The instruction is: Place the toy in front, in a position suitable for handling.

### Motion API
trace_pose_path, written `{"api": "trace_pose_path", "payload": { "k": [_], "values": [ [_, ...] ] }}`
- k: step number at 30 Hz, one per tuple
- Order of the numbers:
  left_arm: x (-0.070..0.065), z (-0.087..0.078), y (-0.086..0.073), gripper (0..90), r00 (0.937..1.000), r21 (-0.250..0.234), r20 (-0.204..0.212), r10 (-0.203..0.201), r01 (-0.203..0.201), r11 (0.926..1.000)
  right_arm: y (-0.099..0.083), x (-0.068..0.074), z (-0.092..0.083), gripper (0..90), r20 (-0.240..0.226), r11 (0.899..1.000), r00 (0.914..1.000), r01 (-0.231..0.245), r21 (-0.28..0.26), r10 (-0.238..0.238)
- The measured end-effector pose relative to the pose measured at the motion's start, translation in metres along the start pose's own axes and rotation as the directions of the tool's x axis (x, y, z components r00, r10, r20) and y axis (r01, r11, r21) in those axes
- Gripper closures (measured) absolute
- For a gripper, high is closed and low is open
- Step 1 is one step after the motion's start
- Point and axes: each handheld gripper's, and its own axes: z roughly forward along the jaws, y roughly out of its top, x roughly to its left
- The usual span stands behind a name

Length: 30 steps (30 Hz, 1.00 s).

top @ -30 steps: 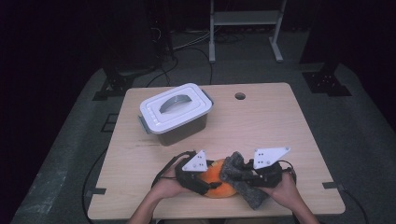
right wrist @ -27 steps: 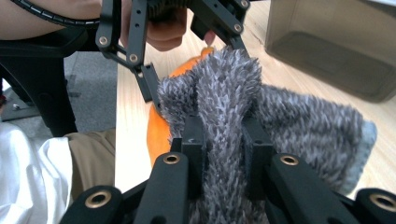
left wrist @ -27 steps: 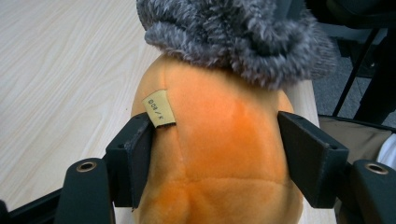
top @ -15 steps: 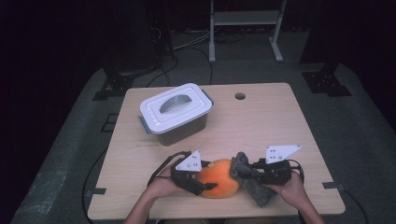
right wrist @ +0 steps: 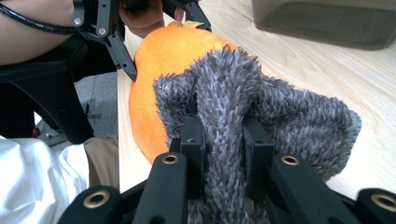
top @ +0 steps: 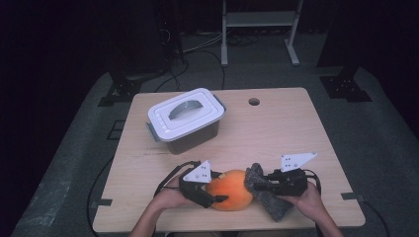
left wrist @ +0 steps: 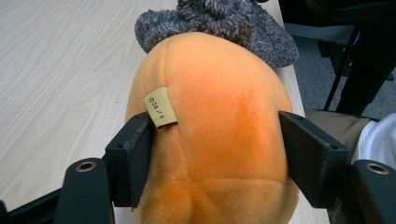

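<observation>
An orange plush ball [top: 230, 189] lies near the table's front edge, a small yellow tag [left wrist: 159, 106] on its side. My left gripper [top: 213, 196] is shut on the orange plush [left wrist: 210, 135], one jaw pressing each flank. A grey fuzzy cloth [top: 264, 191] sits against the plush's right end and drapes toward the table's front edge. My right gripper [top: 261, 185] is shut on a bunched fold of the grey cloth [right wrist: 224, 102], which touches the orange plush [right wrist: 168, 51]. In the right gripper view the left gripper's jaws [right wrist: 154, 28] clamp the far side of the plush.
A lidded plastic box [top: 186, 119] with a white lid and grey handle stands at the back left of the wooden table [top: 276, 133]. A round cable hole [top: 254, 101] is at the back centre. Bare tabletop lies between the box and the plush.
My right gripper has carried the grey cloth to the right and slightly down, off the plush's top to its right end. More of the orange plush now shows. The left gripper has stayed put.
</observation>
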Motion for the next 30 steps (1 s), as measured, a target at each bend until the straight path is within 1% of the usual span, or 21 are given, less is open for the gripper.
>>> {"api": "trace_pose_path", "payload": {
  "k": [3,4,5,6,7,9,10,11,12,13,14,15,16,18,23,24,25,26,27,28,30],
  "values": [
    [0.001,0.0,0.004,19.2,0.9997,0.02,0.002,-0.023,0.023,0.9995,0.002,0.002,0.002,73.8,0.006,1.0,0.9999,0.014,0.004,-0.014],
    [0.003,0.0,0.008,15.3,0.9968,0.033,0.009,-0.079,0.079,0.9964,0.003,0.004,0.004,73.8,0.004,1.0,0.9997,0.025,0.01,-0.025],
    [0.003,0.0,0.008,11.5,0.9968,0.033,0.009,-0.079,0.079,0.9964,0.003,0.004,0.004,73.8,0.004,1.0,0.9997,0.025,0.01,-0.025],
    [0.005,0.003,0.008,10.7,0.9941,0.055,0.008,-0.108,0.108,0.9926,0.004,0.004,0.004,73.8,-0.011,0.999,0.9995,0.028,0.019,-0.028],
    [0.005,0.003,0.008,11.3,0.9941,0.055,0.008,-0.108,0.108,0.9926,0.004,0.004,0.004,73.8,-0.011,0.999,0.9995,0.028,0.019,-0.028],
    [0.004,0.004,0.007,21.3,0.9941,0.054,0.011,-0.108,0.107,0.9928,0.004,0.004,0.004,73.8,-0.014,0.999,0.9994,0.031,0.024,-0.03],
    [0.0,0.002,0.009,27.5,0.9983,0.05,-0.024,-0.053,0.054,0.9973,0.005,0.005,0.003,73.8,-0.013,0.999,0.9994,0.031,0.029,-0.031],
    [0.0,0.002,0.009,32.6,0.9983,0.05,-0.024,-0.053,0.054,0.9973,0.005,0.005,0.003,73.8,-0.013,0.999,0.9994,0.031,0.029,-0.031],
    [-0.002,0.0,0.012,36.3,0.9979,0.03,-0.065,-0.002,0.004,0.9995,0.007,0.005,0.001,73.9,0.0,0.999,0.9992,0.039,0.023,-0.039],
    [-0.002,0.0,0.012,38.0,0.9979,0.03,-0.065,-0.002,0.004,0.9995,0.007,0.005,0.001,73.9,0.0,0.999,0.9992,0.039,0.023,-0.039],
    [-0.004,-0.001,0.014,38.9,0.993,0.01,-0.107,0.051,-0.05,0.9987,0.011,0.005,-0.003,74.0,0.018,0.999,0.9989,0.043,0.003,-0.043],
    [-0.004,-0.001,0.014,39.0,0.993,0.01,-0.107,0.051,-0.05,0.9987,0.011,0.005,-0.003,74.0,0.018,0.999,0.9989,0.043,0.003,-0.043],
    [-0.005,0.002,0.014,38.3,0.9925,0.009,-0.09,0.083,-0.082,0.9966,0.015,0.004,-0.008,74.0,0.024,0.998,0.9988,0.043,-0.046,-0.042],
    [-0.008,0.007,0.011,35.7,0.9912,0.004,-0.062,0.117,-0.117,0.9932,0.019,0.005,-0.008,74.0,0.021,0.996,0.9988,0.046,-0.071,-0.045],
    [-0.005,0.005,0.007,33.6,0.993,0.02,-0.037,0.112,-0.111,0.9936,0.018,0.006,0.001,73.9,0.01,0.998,0.9988,0.049,-0.046,-0.048],
    [-0.002,0.002,0.002,33.4,0.9957,0.015,-0.029,0.088,-0.088,0.996,0.016,0.004,0.003,73.9,-0.004,0.999,0.9993,0.038,-0.036,-0.038],
    [-0.002,0.002,0.002,33.4,0.9957,0.015,-0.029,0.088,-0.088,0.996,0.015,0.004,0.003,73.9,-0.004,0.999,0.9994,0.035,-0.029,-0.036],
    [0.003,-0.002,-0.002,33.3,0.9977,0.012,-0.019,0.064,-0.064,0.9979,0.013,0.002,0.004,73.9,-0.007,0.999,0.9995,0.03,-0.022,-0.031],
    [0.003,-0.002,-0.002,33.2,0.9977,0.012,-0.019,0.064,-0.064,0.9979,0.013,0.002,0.004,73.9,-0.007,0.999,0.9995,0.03,-0.022,-0.031],
    [0.005,-0.004,-0.005,33.2,0.9986,0.006,-0.014,0.051,-0.051,0.9987,0.008,-0.001,0.005,73.9,-0.015,1.0,0.9998,0.009,-0.003,-0.009],
    [0.008,-0.008,-0.01,33.0,0.9994,-0.007,0.0,0.035,-0.035,0.9994,0.004,-0.004,0.004,73.9,-0.019,1.0,0.9998,-0.009,0.002,0.009]
  ]
}}
